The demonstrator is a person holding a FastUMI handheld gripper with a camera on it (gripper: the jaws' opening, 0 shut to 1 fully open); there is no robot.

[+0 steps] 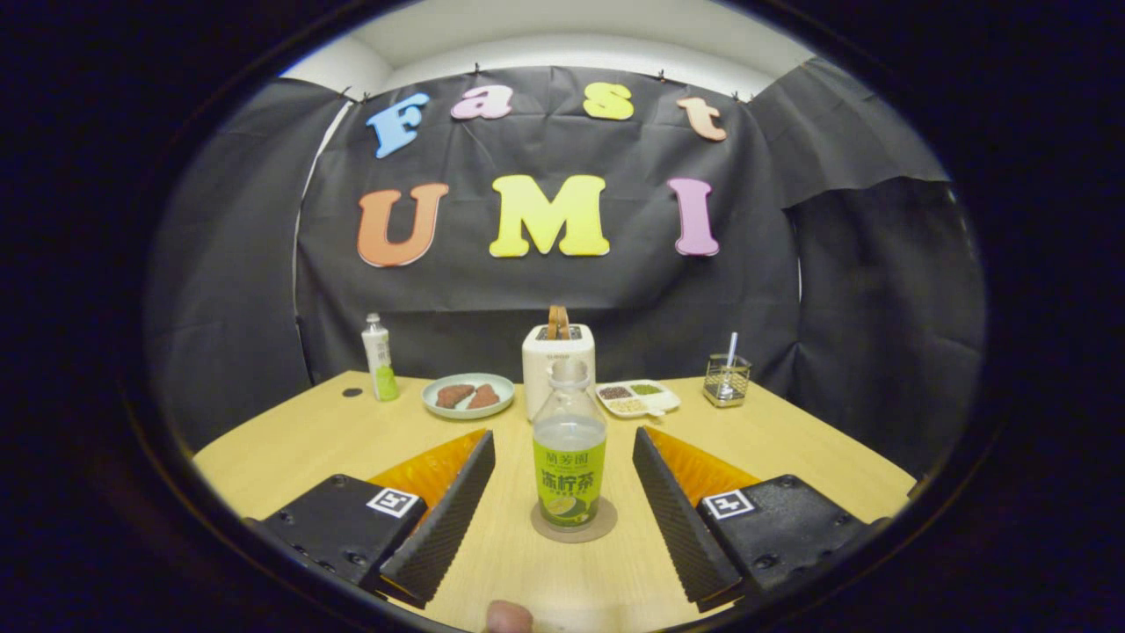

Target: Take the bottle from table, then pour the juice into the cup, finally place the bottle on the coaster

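Nearest the camera, a fingertip [509, 617] showed at the near table edge. The gripper [562, 492] stood wide, its 2 fingers apart on either side of the bottle [569, 457] and touching nothing. The bottle stood upright between them on a round coaster [574, 528], on the wooden table [290, 448]. So the last step looked done, or nearly so.

The bottle appeared to be clear plastic with a green label around its lower half, and no liquid could be made out above the label; I judged it light, easy to tip, and likely to dent under a hard squeeze. The labelled body, below the shoulder, seemed the best place to take hold, since the neck is narrow and the label gives some friction.

Beyond it stood a white toaster [557, 365] with a plate [468, 396] to one side and a divided dish [639, 397] to the other. Farther off were a small glass holder [727, 380] and 1 more small bottle [379, 358].
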